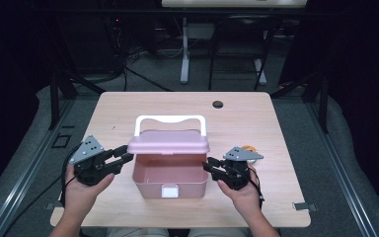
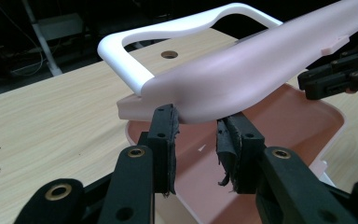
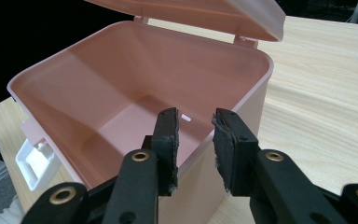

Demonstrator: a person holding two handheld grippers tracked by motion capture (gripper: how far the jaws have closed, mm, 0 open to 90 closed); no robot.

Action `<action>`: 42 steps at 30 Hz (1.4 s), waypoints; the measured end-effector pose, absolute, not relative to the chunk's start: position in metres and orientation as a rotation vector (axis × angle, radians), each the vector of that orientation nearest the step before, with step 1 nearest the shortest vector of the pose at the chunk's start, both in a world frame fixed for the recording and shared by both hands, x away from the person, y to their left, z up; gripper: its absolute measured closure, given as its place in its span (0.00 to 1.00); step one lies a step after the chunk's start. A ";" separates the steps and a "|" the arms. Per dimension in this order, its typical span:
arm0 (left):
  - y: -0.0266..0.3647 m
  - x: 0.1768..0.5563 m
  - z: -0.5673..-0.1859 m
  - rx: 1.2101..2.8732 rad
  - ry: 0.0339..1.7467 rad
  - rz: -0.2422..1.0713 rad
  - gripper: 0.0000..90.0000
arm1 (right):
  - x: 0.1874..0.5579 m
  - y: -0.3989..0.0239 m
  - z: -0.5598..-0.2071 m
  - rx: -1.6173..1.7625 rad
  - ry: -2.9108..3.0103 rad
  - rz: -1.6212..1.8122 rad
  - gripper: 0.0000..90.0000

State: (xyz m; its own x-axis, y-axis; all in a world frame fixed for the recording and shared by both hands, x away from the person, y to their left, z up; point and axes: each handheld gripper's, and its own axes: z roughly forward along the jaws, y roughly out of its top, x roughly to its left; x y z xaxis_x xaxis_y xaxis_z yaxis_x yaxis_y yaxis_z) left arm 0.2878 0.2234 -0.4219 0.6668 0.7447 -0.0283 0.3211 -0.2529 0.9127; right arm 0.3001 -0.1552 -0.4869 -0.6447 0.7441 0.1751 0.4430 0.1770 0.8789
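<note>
Pink box [image 1: 170, 177] standing near the table's [image 1: 256, 113] front edge, lid [image 1: 169, 142] half raised, white handle [image 1: 170, 120] behind. Left gripper [image 1: 126, 159] open under the lid's left edge; right gripper [image 1: 211, 164] open, straddling the right wall.

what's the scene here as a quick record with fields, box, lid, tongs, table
box: pink box, open, nothing visible inside, white latch on front
lid: pink lid raised and tilted over the back, white handle behind it
left tongs: left tongs at the lid's left corner, pads either side of its edge, grip not clear
right tongs: right tongs at the box's right rim, jaws apart, holding nothing
table: wooden table
</note>
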 end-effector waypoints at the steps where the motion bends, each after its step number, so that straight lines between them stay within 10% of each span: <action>1: 0.224 0.288 -0.421 1.841 0.844 0.508 0.74 | 0.300 -0.155 -0.487 1.135 2.168 1.451 0.78; 42: 0.218 0.315 -0.397 1.806 0.863 0.564 0.74 | 0.296 -0.155 -0.495 1.121 2.151 1.451 0.80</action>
